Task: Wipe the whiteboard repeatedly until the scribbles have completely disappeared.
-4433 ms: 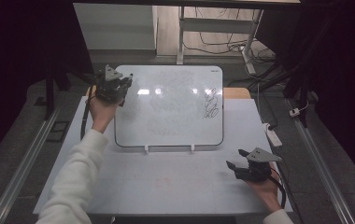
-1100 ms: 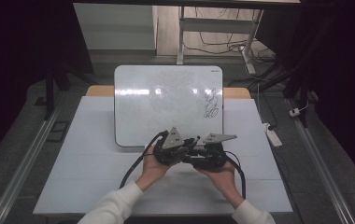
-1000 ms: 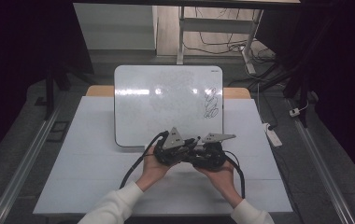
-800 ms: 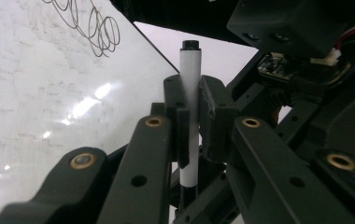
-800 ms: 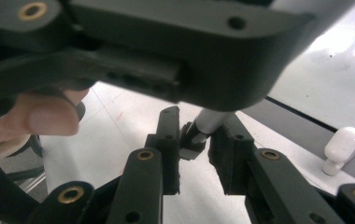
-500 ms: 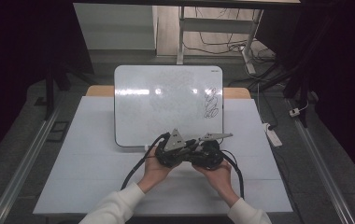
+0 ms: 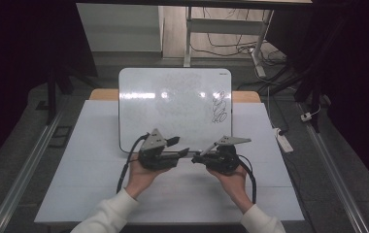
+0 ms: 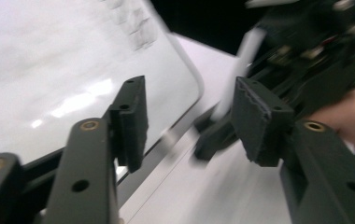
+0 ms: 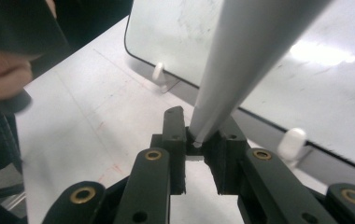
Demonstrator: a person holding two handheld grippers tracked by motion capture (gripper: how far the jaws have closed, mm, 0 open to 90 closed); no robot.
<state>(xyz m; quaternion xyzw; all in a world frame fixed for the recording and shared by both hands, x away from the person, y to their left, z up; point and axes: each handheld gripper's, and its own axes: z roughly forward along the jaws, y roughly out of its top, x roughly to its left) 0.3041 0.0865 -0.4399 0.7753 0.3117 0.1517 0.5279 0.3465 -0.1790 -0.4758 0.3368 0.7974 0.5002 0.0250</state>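
Note:
A white whiteboard [image 7: 173, 107] stands tilted at the back of the table, with a black scribble [image 7: 219, 109] at its right. In front of its lower edge, my right gripper [image 7: 198, 158] points left. It is shut on a pale grey marker [image 9: 245, 51], whose narrow end is clamped deep between the jaws of this gripper [image 9: 199, 128]. My left gripper [image 7: 177, 146] faces it from the left. Its jaws have just been opening, and this gripper [image 8: 192, 93] has nothing between the pads. Beyond them are the blurred marker [image 8: 241, 65] and the right gripper [image 8: 210, 135].
The white table top [image 7: 90, 160] has free room left and right of the hands. The board rests on small white feet [image 9: 292, 140]. A power strip [image 7: 283, 141] lies on the floor at the right, and a metal rail [image 7: 27, 165] runs along the left.
The two grippers were pressed together in front of the board. The left one has opened its jaws and drawn away to the left. The right one stays put with the marker.

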